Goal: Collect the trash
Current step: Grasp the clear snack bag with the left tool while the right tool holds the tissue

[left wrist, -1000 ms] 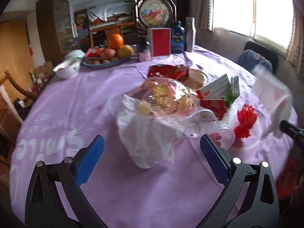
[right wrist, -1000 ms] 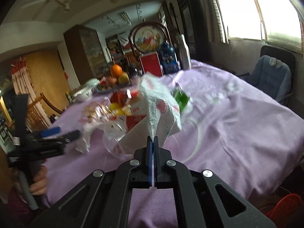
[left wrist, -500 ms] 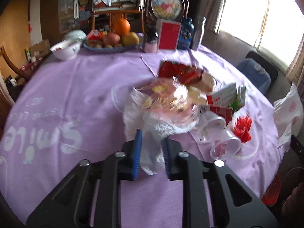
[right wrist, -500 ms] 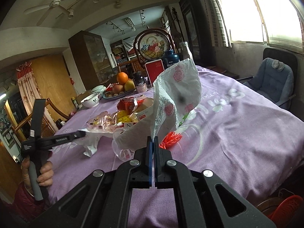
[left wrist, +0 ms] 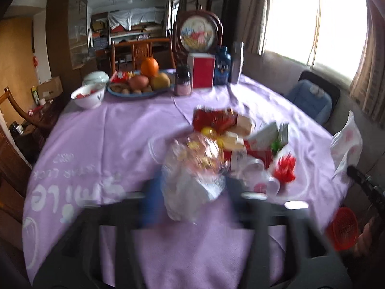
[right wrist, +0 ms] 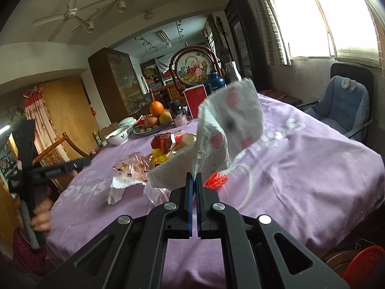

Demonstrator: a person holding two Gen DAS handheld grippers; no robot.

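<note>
On our left, the left gripper (left wrist: 190, 192) is smearing into blur around a clear plastic wrapper (left wrist: 196, 159) on the purple tablecloth (left wrist: 108, 144) — we cannot tell its opening. On our right, the right gripper (right wrist: 193, 178) is pinching a rose-printed paper towel (right wrist: 228, 120) — lifted above the table.

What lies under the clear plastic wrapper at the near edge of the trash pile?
A crumpled white tissue sticks out from under the clear plastic wrapper, resting on the purple tablecloth. Anything further beneath is hidden.
</note>
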